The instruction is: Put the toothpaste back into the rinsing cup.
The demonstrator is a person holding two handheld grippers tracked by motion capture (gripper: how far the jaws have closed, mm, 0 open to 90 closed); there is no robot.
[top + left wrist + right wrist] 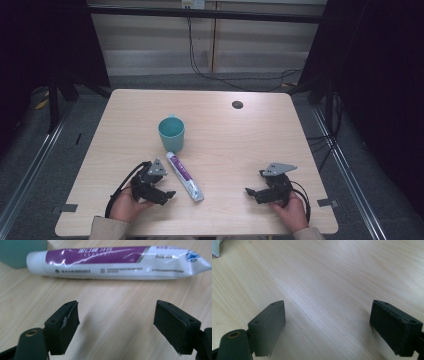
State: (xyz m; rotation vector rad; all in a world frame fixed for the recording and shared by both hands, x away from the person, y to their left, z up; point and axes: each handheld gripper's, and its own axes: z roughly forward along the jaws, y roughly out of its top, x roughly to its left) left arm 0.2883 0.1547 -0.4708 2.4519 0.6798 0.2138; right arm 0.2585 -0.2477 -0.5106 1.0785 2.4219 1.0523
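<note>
Your left gripper [159,186]: jaws wide apart, empty, low over table [240,145]. Toothpaste tube [184,176] just right of it, flat, apart from jaws; purple-white label, print too small to read. Long axis diagonal: cap toward teal cup [171,133], crimped end toward you. Your right gripper [256,192]: well right of tube, jaws spread, empty.

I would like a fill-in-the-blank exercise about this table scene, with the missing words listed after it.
1. The toothpaste tube lies flat on the ____.
2. The tube's cap end points toward the teal ____.
3. The left gripper faces the tube with its jaws ____.
4. The right gripper holds ____.

Missing words: table; cup; open; nothing
</note>
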